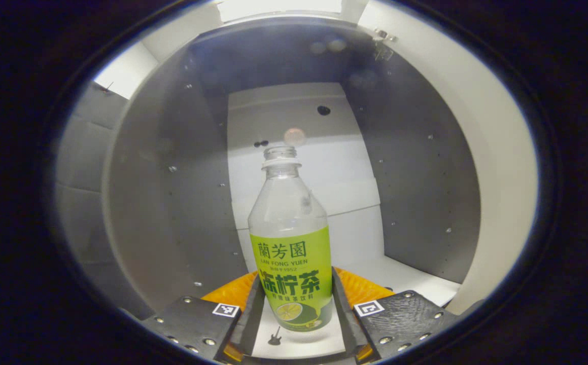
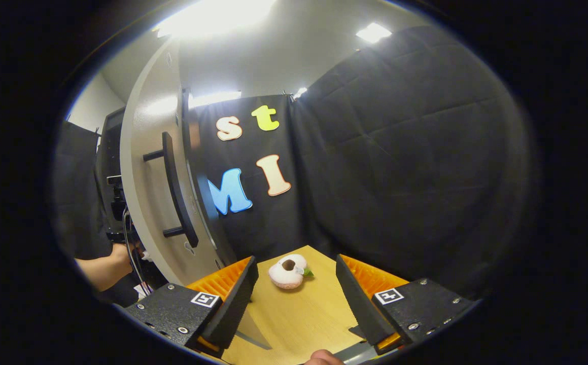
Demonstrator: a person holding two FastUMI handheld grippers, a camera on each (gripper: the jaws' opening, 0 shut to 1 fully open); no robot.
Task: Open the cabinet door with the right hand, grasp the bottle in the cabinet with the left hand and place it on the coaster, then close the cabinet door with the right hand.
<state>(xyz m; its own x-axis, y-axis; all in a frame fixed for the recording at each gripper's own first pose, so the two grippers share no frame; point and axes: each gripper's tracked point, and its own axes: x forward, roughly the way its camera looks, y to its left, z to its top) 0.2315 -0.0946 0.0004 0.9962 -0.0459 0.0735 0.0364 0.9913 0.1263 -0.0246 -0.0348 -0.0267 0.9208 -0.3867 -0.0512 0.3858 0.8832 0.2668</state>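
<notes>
A clear, uncapped bottle (image 1: pixel 290 238) with a green label stands upright on the white floor inside the grey cabinet (image 1: pixel 172 203). My left gripper (image 1: pixel 296 284) reaches into the cabinet, and both its fingers press on the bottle's label from either side. In the right gripper view the white cabinet door (image 2: pixel 146 203) with its black bar handle (image 2: pixel 174 187) stands swung open at the left. My right gripper (image 2: pixel 296 262) is open above the wooden table (image 2: pixel 294 314), with nothing between its fingers. A round white coaster (image 2: pixel 287 271) with a brown centre lies on the table just beyond the fingertips.
The cabinet's grey side walls (image 1: pixel 415 203) close in on both sides of the bottle. A person's forearm (image 2: pixel 101 268) reaches in behind the open door. The black cloth wall (image 2: pixel 400 177) rises behind the table's far edge.
</notes>
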